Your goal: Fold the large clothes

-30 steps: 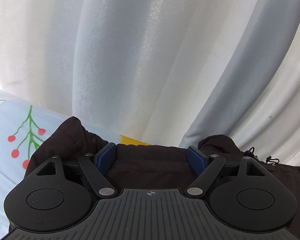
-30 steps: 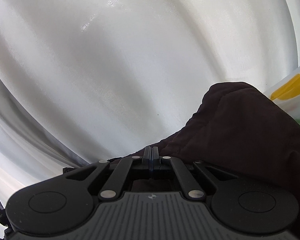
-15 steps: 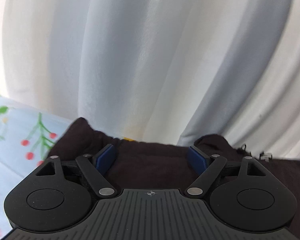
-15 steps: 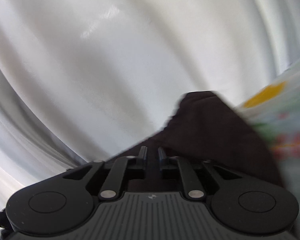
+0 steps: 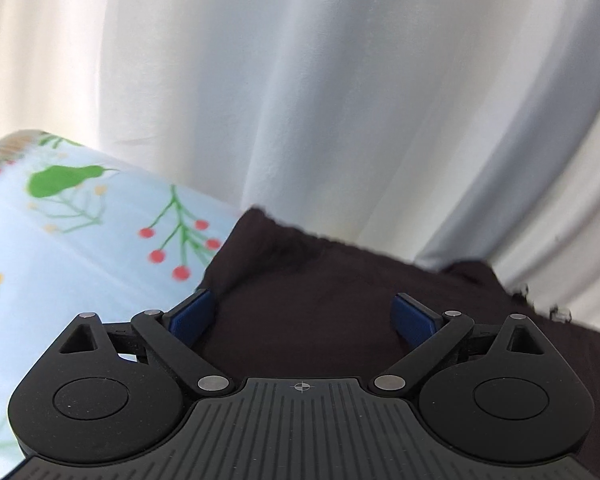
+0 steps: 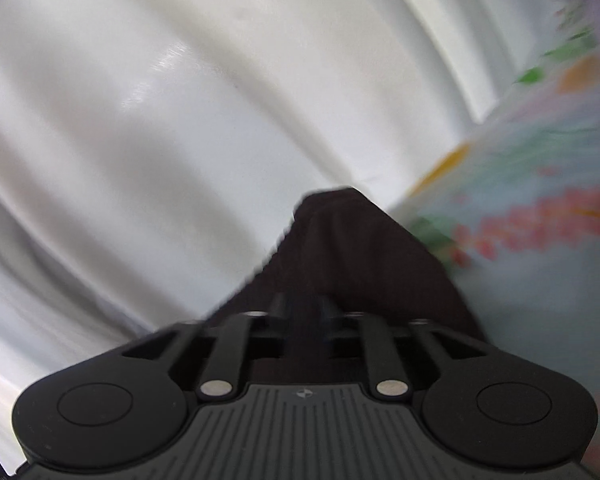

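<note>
The garment (image 5: 332, 320), a dark padded piece, is seen lying on the floral sheet (image 5: 80, 264), its far edge close against the white curtain (image 5: 300, 100). In the left wrist view it fills the ground from the centre out to 3 o'clock, with the sheet showing at 9 o'clock and the curtain from 10 to 2 o'clock. In the right wrist view it runs from the centre up toward 12 o'clock as a folded corner, the sheet is blurred at 3 o'clock, and the curtain takes up the span from 9 to 1 o'clock.

The left gripper (image 5: 306, 316) is held with its jaws spread wide; the blue pads (image 5: 192, 314) stand well apart over the fabric and nothing is pinched between them. The jaws have just been opening a little further. This spread is judged to mean that the cloth has been let go, so that the layer laid down stays where it is.

The right gripper (image 6: 303, 306) is blurred, but a narrow gap is seen between its fingers, which have just been opening; dark fabric lies under and beyond the gap, and no grip on it can be made out. The small opening is judged to be the same release, less far along.

The fold toward the curtain side appears to be laid, and both tools are probably kept low and angled down so that the cloth is not dragged as it is freed.
</note>
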The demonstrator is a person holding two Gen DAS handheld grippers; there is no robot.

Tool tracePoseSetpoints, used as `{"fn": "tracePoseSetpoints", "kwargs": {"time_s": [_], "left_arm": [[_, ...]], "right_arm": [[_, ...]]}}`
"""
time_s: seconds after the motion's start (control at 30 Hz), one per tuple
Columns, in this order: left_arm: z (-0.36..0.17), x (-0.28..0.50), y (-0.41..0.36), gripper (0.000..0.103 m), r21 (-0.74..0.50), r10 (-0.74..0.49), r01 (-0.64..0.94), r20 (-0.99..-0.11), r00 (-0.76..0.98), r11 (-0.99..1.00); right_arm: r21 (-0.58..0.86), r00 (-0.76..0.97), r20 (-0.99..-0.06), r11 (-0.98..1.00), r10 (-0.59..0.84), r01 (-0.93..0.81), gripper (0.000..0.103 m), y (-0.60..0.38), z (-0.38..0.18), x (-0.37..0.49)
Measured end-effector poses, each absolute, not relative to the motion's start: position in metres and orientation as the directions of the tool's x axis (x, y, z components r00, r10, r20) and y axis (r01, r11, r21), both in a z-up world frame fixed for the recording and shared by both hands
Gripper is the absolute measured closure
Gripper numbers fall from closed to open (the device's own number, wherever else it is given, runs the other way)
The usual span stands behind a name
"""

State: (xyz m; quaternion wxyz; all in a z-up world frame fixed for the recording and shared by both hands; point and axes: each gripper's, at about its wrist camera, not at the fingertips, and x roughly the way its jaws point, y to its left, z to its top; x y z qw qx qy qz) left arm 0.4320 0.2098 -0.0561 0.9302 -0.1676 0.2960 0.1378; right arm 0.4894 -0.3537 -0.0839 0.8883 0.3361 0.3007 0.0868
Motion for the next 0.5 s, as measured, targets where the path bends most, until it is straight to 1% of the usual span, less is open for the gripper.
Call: {"fn": "tracePoseSetpoints", "kwargs": {"time_s": [0.03, 0.07, 0.1, 0.17, 0.2, 0.27, 0.3, 0.33, 0.37, 0.43, 0.5], "left_arm": [[-0.051, 0.417, 0.205, 0.004, -0.214, 0.152, -0.345, -0.607, 0.780, 0.914], [-0.046, 0.397, 0.200, 0.004, -0.197, 0.147, -0.328, -0.609, 0.780, 0.924], [-0.043, 0.376, 0.195, 0.004, -0.180, 0.137, -0.304, -0.608, 0.782, 0.936], [-0.043, 0.329, 0.186, 0.004, -0.152, 0.139, -0.289, -0.614, 0.777, 0.945], [-0.045, 0.307, 0.184, 0.004, -0.159, 0.132, -0.292, -0.626, 0.769, 0.943], [-0.052, 0.272, 0.185, 0.004, -0.203, 0.112, -0.318, -0.656, 0.747, 0.926], [-0.055, 0.259, 0.186, 0.004, -0.239, 0.100, -0.336, -0.662, 0.743, 0.911], [-0.058, 0.249, 0.189, 0.004, -0.292, 0.074, -0.346, -0.660, 0.747, 0.892], [-0.059, 0.243, 0.191, 0.004, -0.350, 0.036, -0.340, -0.649, 0.760, 0.873], [-0.059, 0.242, 0.197, 0.005, -0.446, -0.019, -0.335, -0.622, 0.783, 0.830], [-0.063, 0.247, 0.203, 0.007, -0.525, -0.065, -0.337, -0.606, 0.793, 0.781]], "right_arm": [[0.648, 0.809, -0.475, 0.760, 0.347, 0.055, 0.061, -0.362, -0.078, 0.462], [0.638, 0.815, -0.483, 0.766, 0.319, 0.079, 0.053, -0.369, -0.075, 0.437], [0.634, 0.821, -0.491, 0.766, 0.292, 0.108, 0.051, -0.378, -0.073, 0.412], [0.668, 0.824, -0.498, 0.725, 0.269, 0.167, 0.050, -0.395, -0.076, 0.361], [0.681, 0.822, -0.509, 0.704, 0.257, 0.201, 0.050, -0.400, -0.081, 0.343], [0.669, 0.798, -0.560, 0.689, 0.221, 0.279, 0.047, -0.404, -0.091, 0.321], [0.695, 0.799, -0.553, 0.659, 0.236, 0.287, 0.047, -0.408, -0.101, 0.316], [0.740, 0.791, -0.544, 0.605, 0.281, 0.294, 0.047, -0.411, -0.111, 0.317], [0.775, 0.783, -0.535, 0.555, 0.318, 0.304, 0.049, -0.412, -0.119, 0.320], [0.842, 0.788, -0.488, 0.442, 0.376, 0.311, 0.053, -0.414, -0.131, 0.328], [0.859, 0.785, -0.480, 0.389, 0.392, 0.331, 0.057, -0.412, -0.137, 0.333]]}}
